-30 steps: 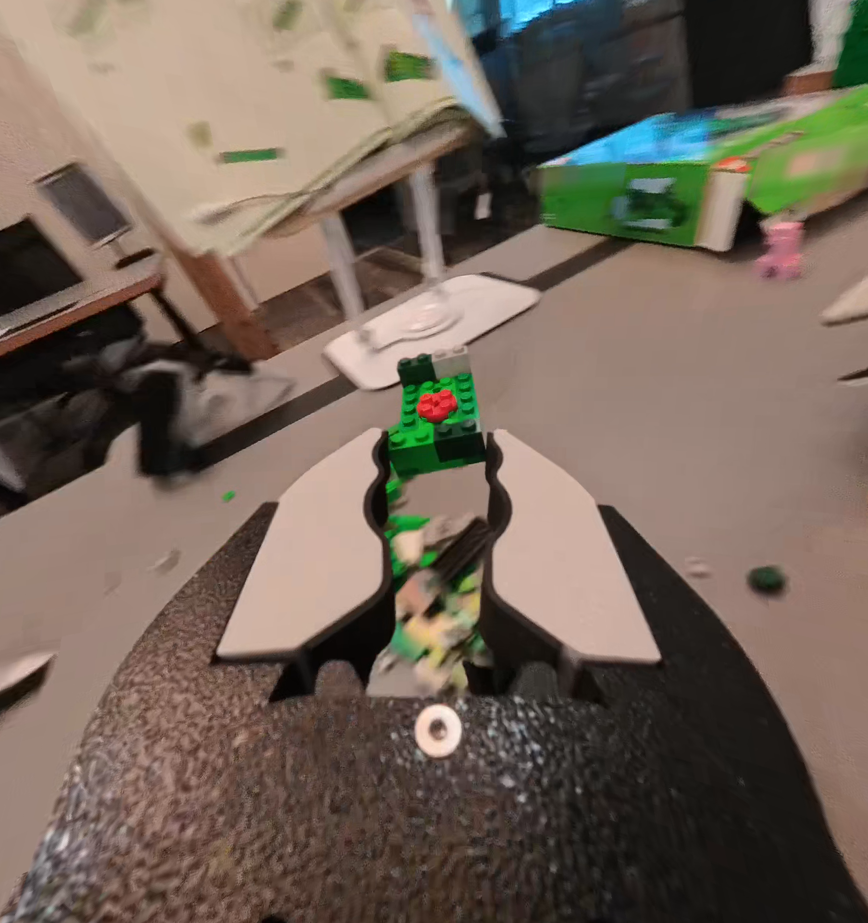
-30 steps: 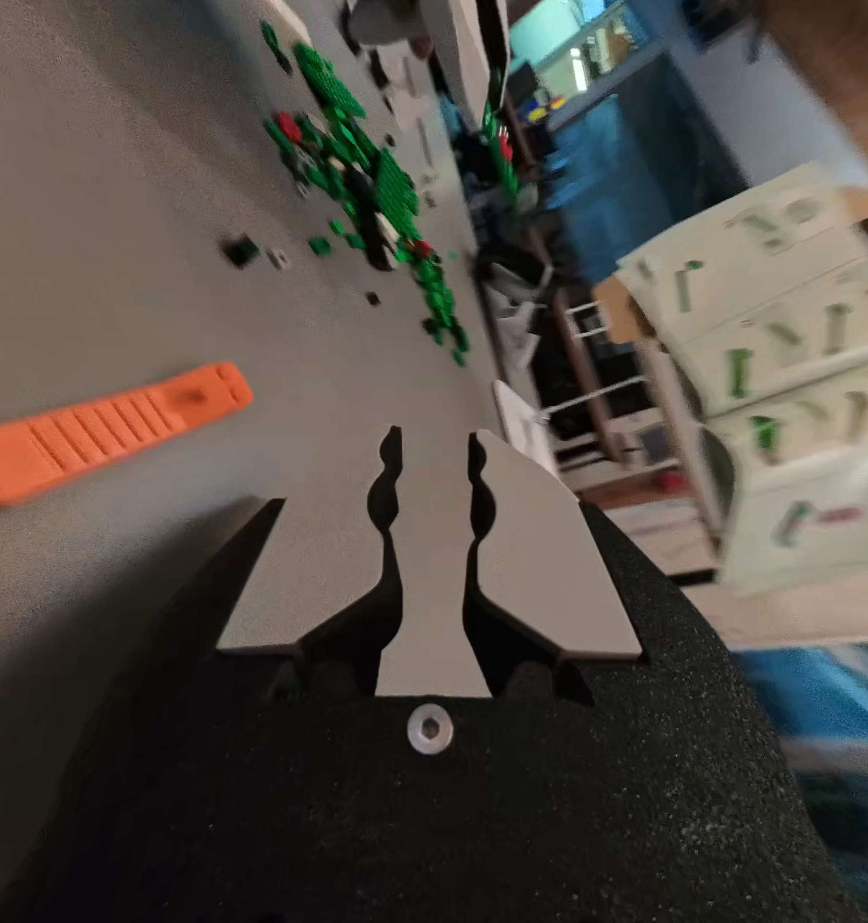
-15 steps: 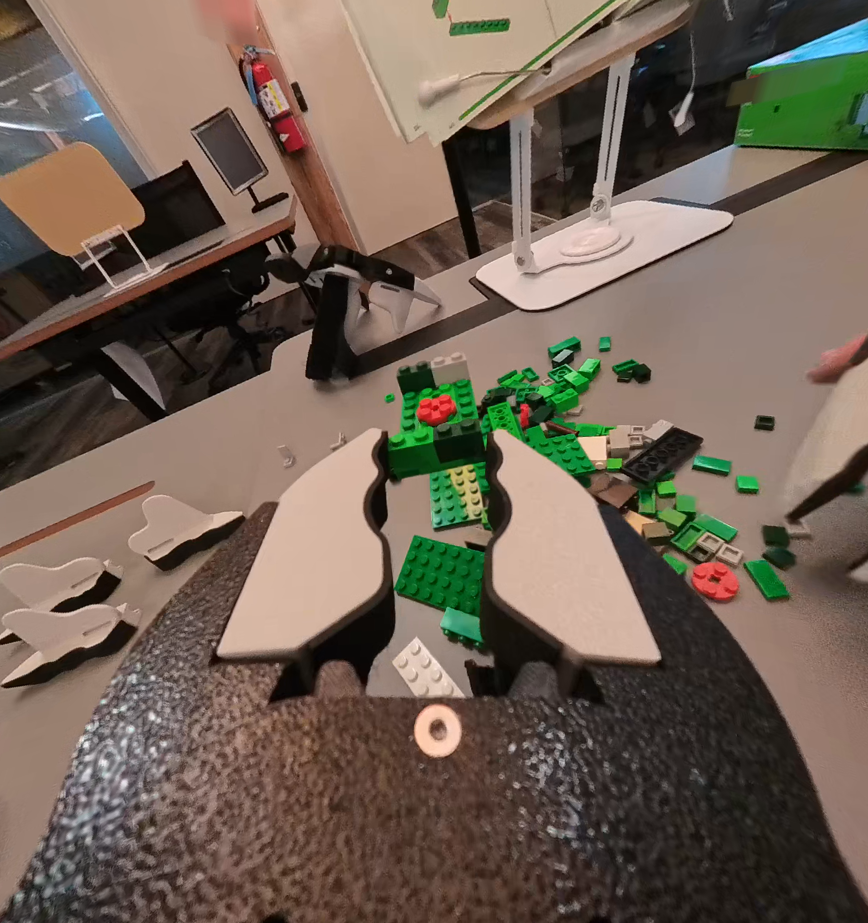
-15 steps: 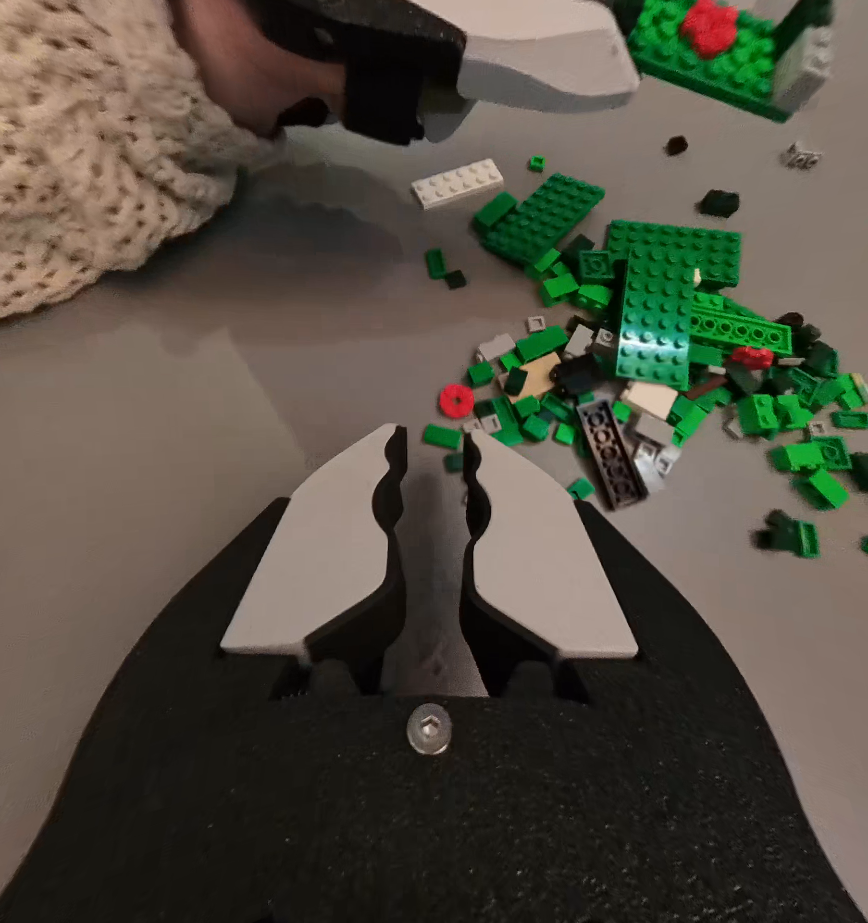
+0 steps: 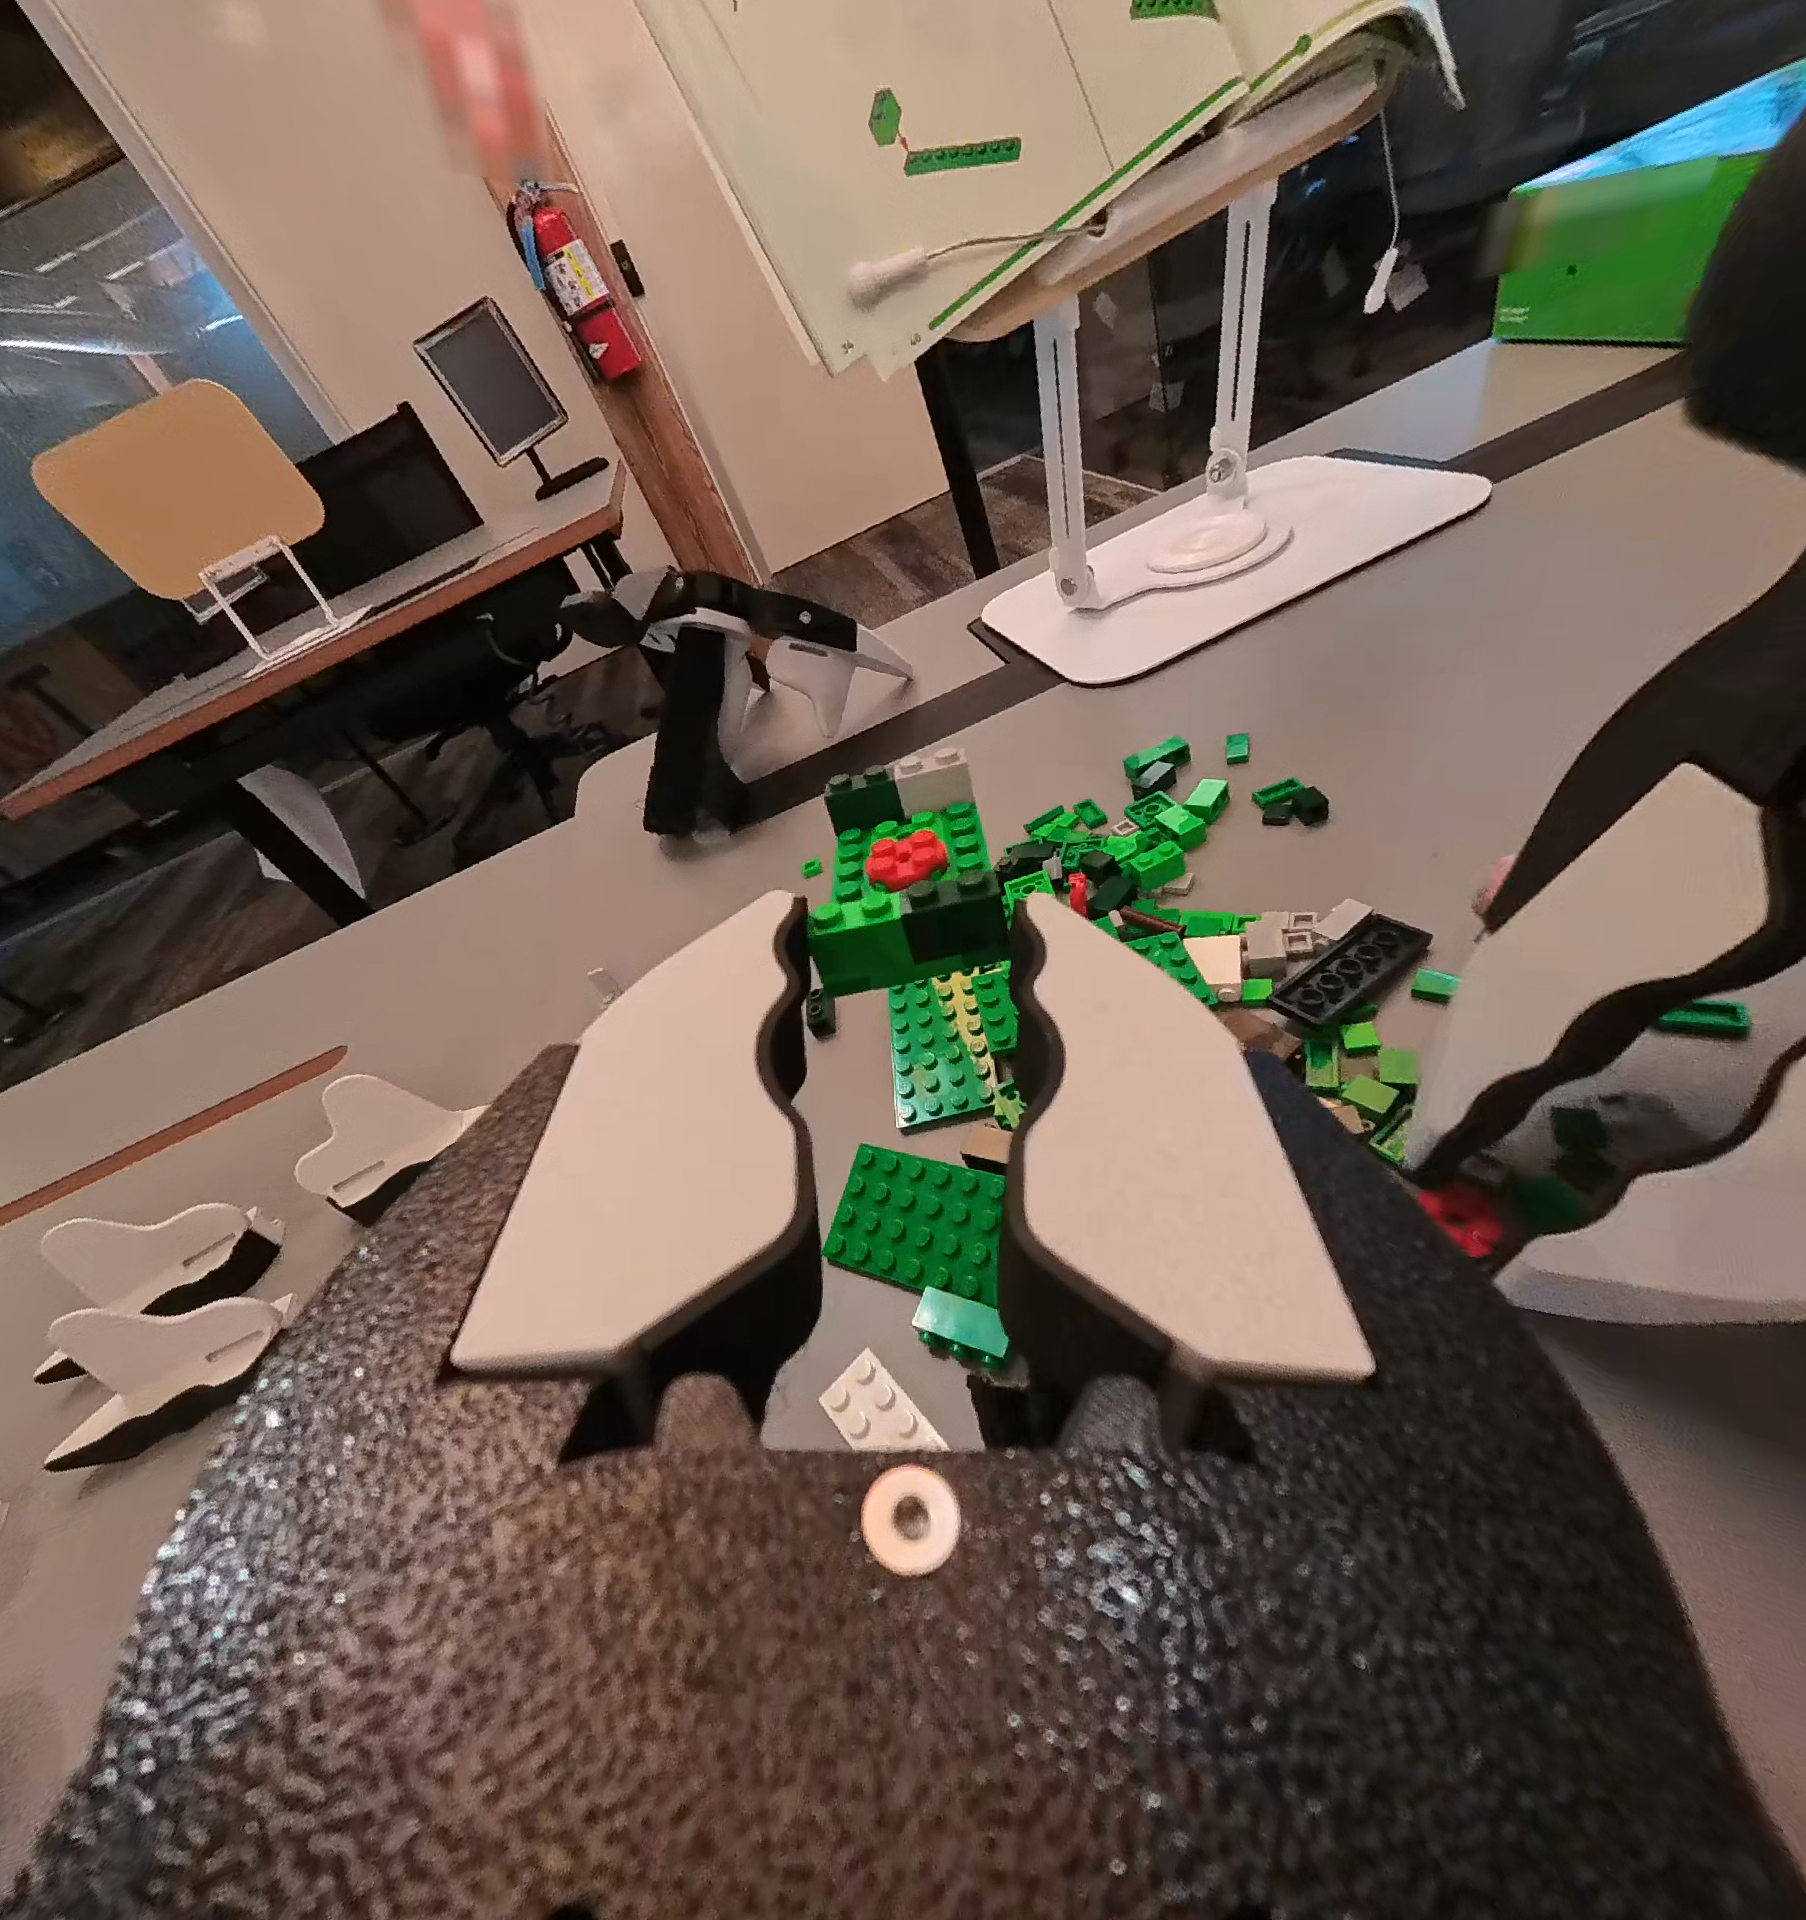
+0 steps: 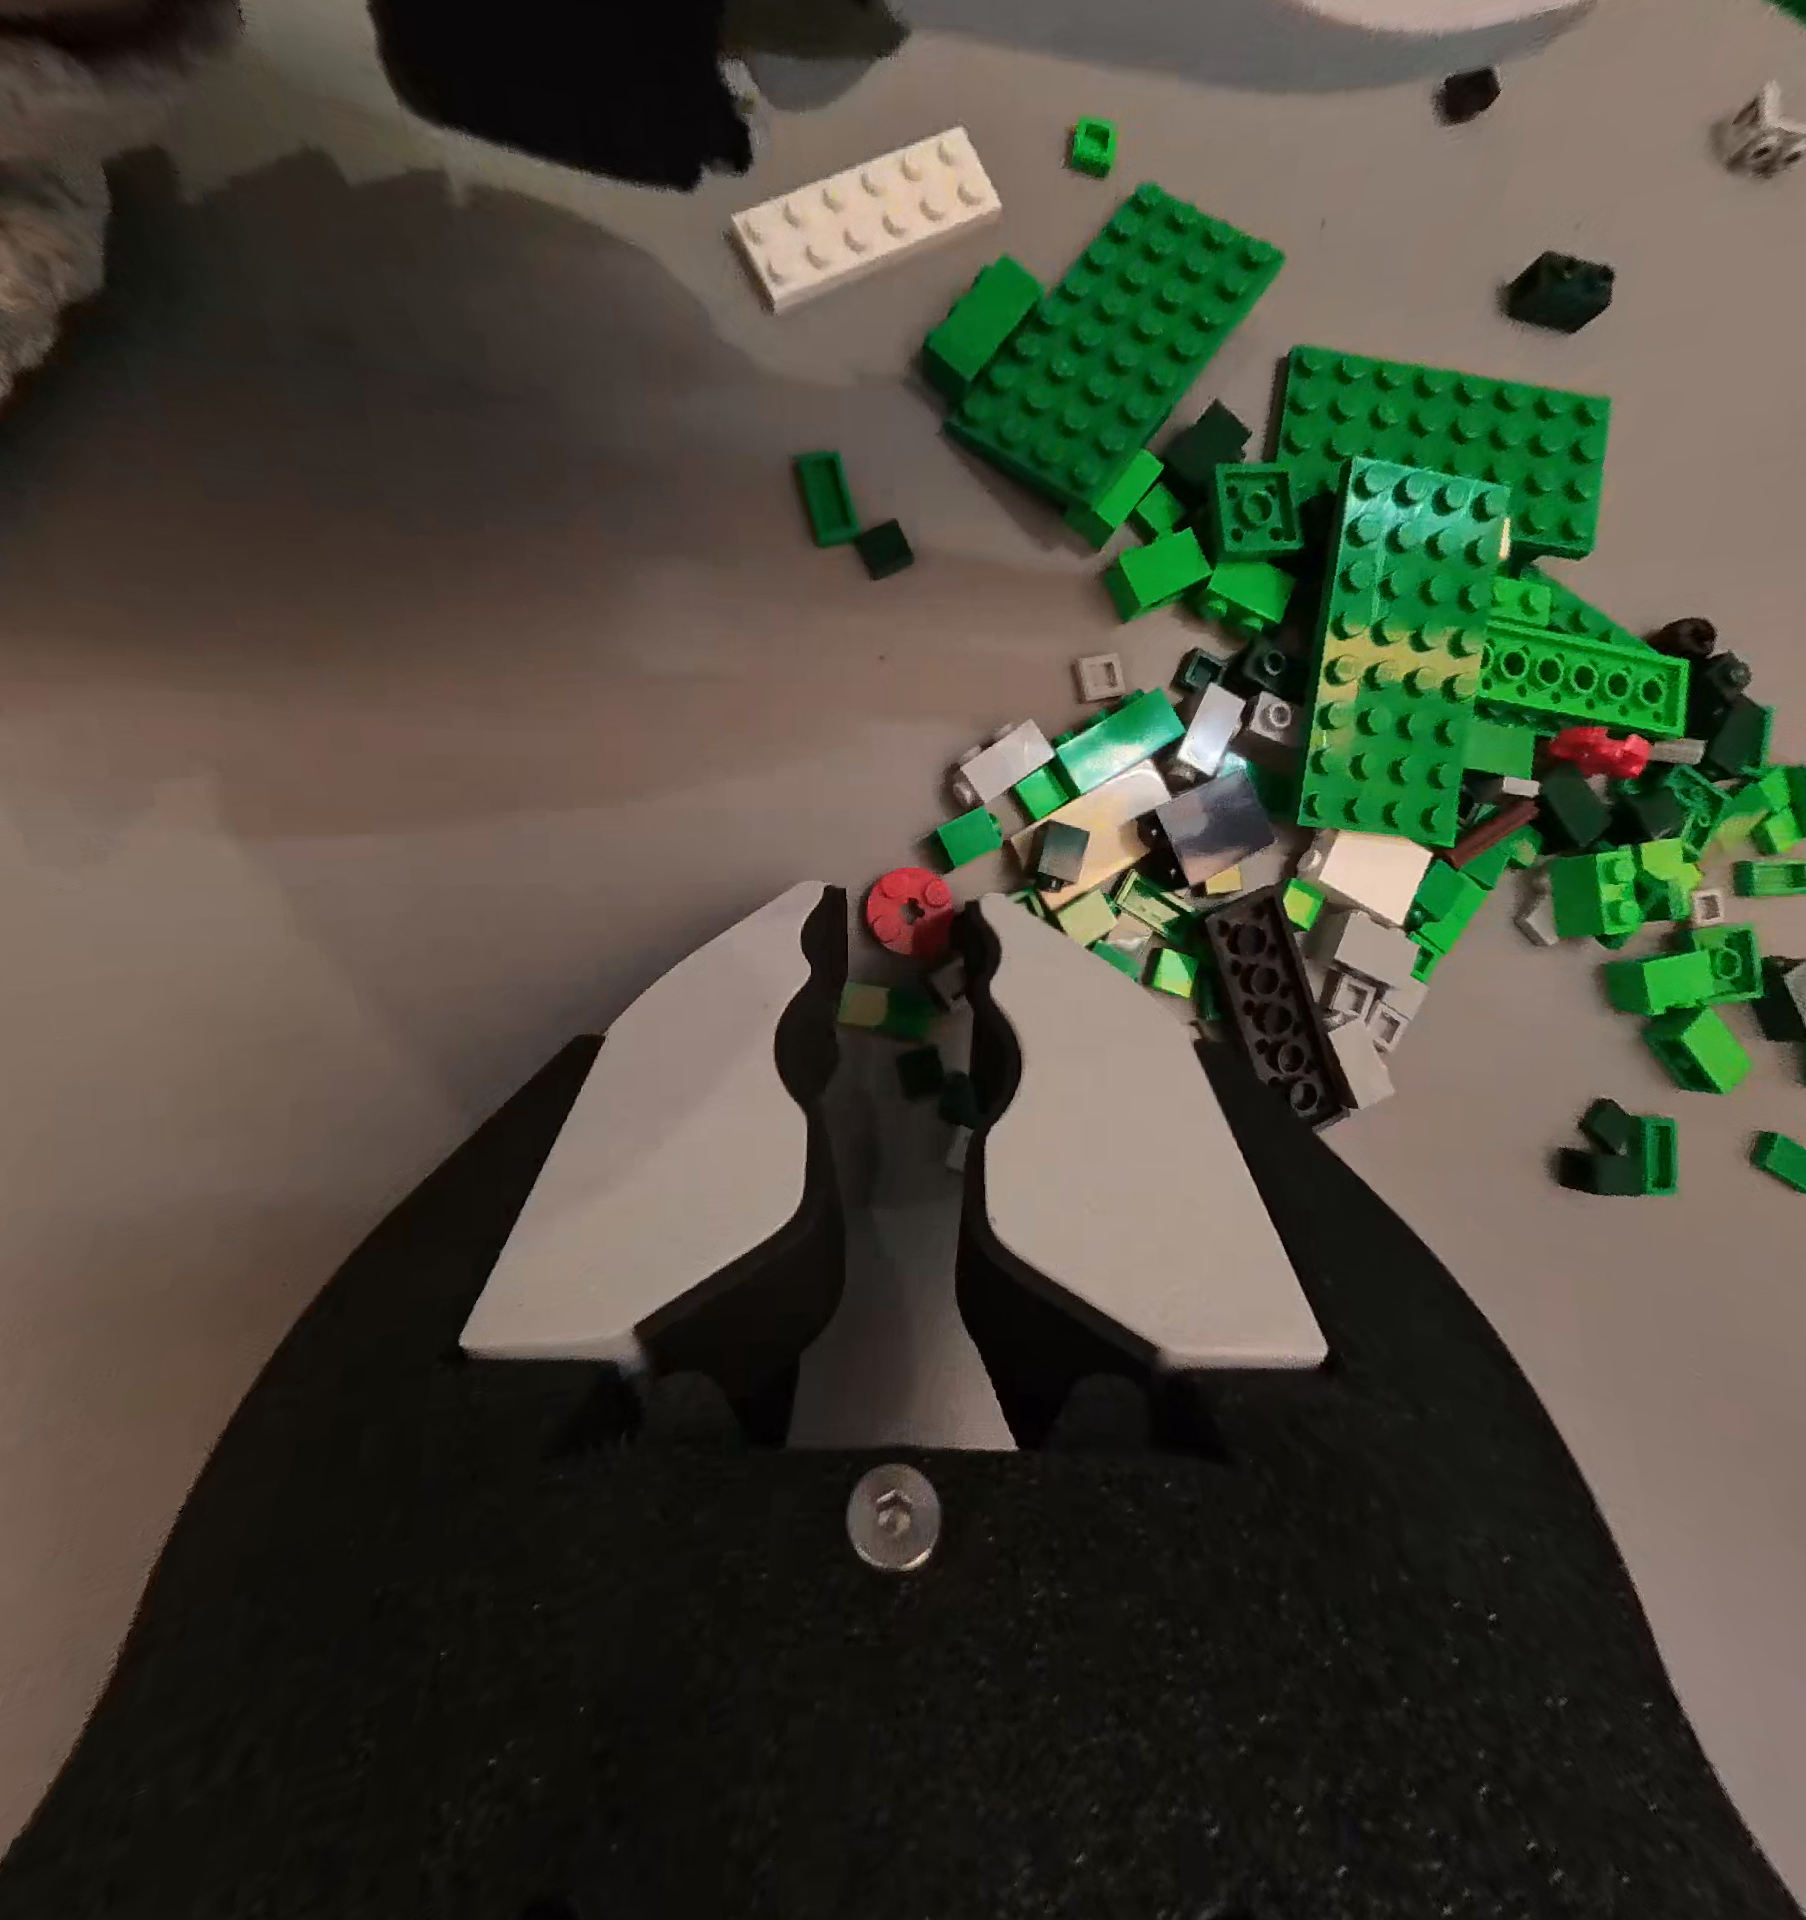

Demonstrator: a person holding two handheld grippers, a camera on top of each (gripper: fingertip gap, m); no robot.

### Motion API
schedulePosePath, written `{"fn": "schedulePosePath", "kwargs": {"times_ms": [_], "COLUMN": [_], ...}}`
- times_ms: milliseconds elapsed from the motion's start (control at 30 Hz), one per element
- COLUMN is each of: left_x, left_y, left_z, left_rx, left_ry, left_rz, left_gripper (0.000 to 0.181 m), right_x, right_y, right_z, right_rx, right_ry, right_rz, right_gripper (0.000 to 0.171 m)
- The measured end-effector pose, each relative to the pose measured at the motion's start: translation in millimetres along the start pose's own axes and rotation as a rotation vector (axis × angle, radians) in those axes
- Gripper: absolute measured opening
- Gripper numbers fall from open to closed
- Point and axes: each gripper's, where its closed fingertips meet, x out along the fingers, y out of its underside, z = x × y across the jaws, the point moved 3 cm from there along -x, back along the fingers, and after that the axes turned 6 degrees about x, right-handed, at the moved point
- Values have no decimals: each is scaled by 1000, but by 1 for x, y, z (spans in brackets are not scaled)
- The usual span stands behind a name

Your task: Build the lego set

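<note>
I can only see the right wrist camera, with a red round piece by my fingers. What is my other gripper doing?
Observer: The left gripper is shut on a small green build with a red piece on top.
Operator: Is there a book that shows how to build it?
Observer: Yes, an instruction booklet lies open on a white stand past the brick pile.
Operator: And where's the box?
Observer: A green box sits far off to the right, behind the stand.
</note>
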Motion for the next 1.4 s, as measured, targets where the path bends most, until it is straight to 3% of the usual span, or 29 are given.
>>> {"fn": "schedulePosePath", "kwargs": {"times_ms": [333, 600, 833, 1033, 1400], "left_x": [3, 5, -1, -14, -26], "left_y": [-1, 1, -13, -27, -42], "left_z": [-10, -16, -76, -119, -133], "left_rx": [-16, -17, 19, 30, 5], "left_ry": [61, 103, 488, 716, 788], "left_rz": [-8, 2, -81, -212, -352], "left_gripper": [36, 36, 36, 36, 36], "right_x": [0, -34, -98, -115, -119], "right_y": [-2, 7, -2, 6, 19], "right_z": [-6, -7, 0, -11, -13], "right_rx": [-11, -138, -441, -483, -504], "right_ry": [-46, -122, -187, -218, -301], "right_rz": [71, -84, -256, -126, 7], "right_gripper": [14, 13, 13, 13, 13]}}
